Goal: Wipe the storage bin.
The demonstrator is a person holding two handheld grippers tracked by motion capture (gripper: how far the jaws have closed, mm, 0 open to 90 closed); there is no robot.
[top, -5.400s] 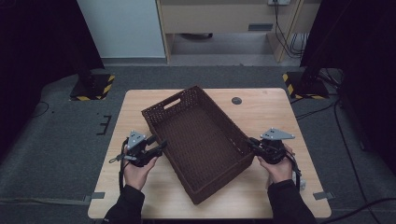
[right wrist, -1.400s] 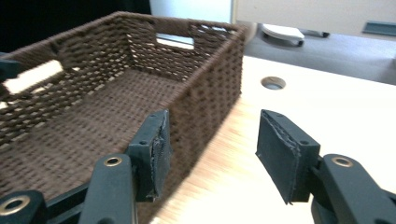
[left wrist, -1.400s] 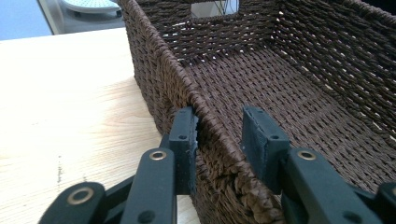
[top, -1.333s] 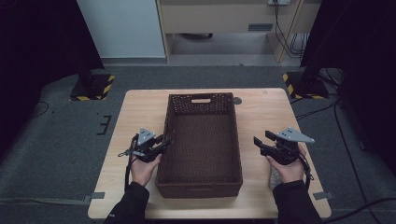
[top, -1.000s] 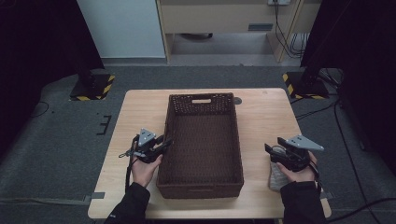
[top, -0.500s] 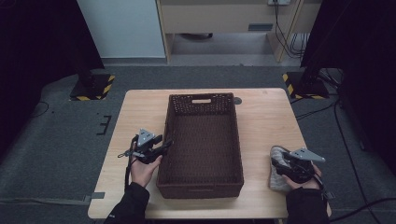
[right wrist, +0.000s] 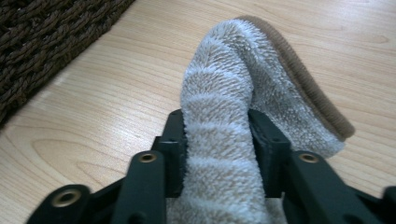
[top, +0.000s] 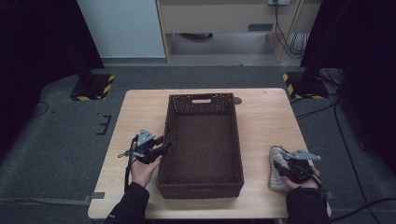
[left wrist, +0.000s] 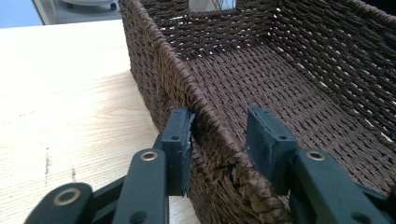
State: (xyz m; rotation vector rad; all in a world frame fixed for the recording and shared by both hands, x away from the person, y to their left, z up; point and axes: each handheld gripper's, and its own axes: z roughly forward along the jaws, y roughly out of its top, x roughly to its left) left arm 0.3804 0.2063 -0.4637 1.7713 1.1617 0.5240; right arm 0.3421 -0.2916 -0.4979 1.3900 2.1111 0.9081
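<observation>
Fluffy grey cloth [right wrist: 229, 140], lying on the counter [top: 140, 112] at the basket's [top: 201, 140] four o'clock, is pinched by the just-closing right gripper [right wrist: 218, 144], which should lift it clear of the rim while the left gripper [left wrist: 219, 140], jaws unclenched astride the basket's nine o'clock wall, steadies it.

Grey fuzzy slipper [top: 278, 169]: near end hidden under the right gripper [top: 293, 169].
Slipper's heel: cut off by the right gripper view's bottom edge.
</observation>
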